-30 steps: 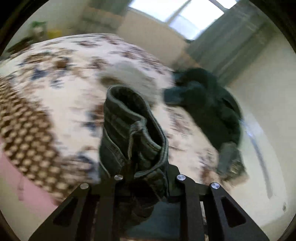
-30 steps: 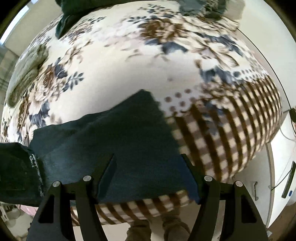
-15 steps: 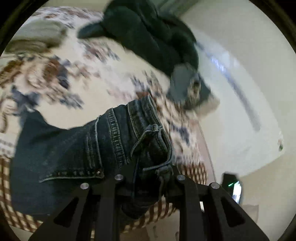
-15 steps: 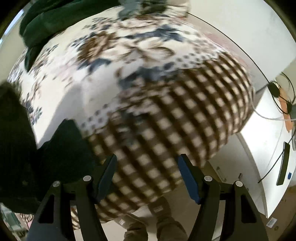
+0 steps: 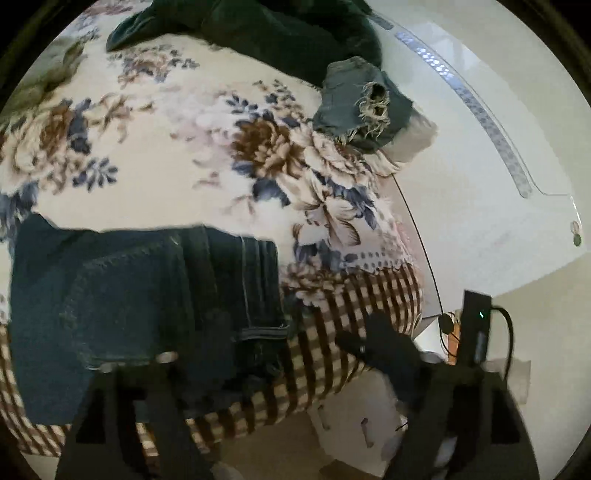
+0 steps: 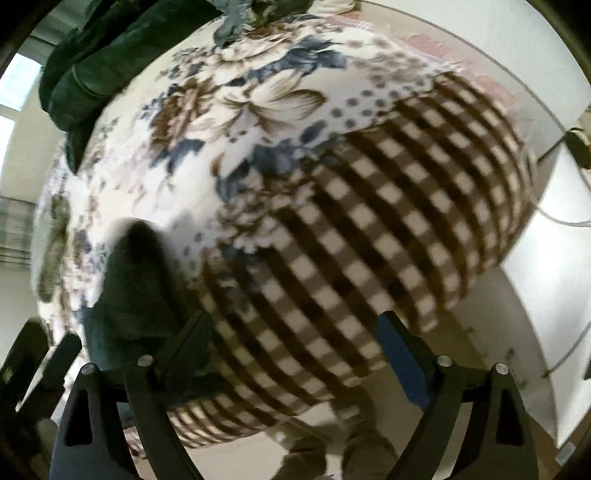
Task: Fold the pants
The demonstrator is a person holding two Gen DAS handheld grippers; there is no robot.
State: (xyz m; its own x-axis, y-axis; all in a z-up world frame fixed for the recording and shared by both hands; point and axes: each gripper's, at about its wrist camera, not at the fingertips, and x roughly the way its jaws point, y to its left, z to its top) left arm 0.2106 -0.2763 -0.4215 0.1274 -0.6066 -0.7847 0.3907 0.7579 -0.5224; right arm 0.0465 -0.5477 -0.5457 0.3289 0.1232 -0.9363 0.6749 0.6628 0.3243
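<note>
Dark blue jeans lie folded on the flowered bed cover, near its checked front edge. My left gripper is open, its fingers spread wide; the jeans' waistband edge lies just ahead of it, free of the fingers. In the right wrist view the jeans show as a dark blurred heap at the lower left. My right gripper is open and empty over the checked edge of the cover, to the right of the jeans.
A dark green garment and ripped grey-blue jeans lie at the bed's far side. A white cabinet with a black device and cables stands beside the bed. The floor lies below.
My left gripper has opened and let go of the jeans' waistband; the jeans now rest flat on the bed. My right gripper has stayed open and swung right, away from the jeans.
</note>
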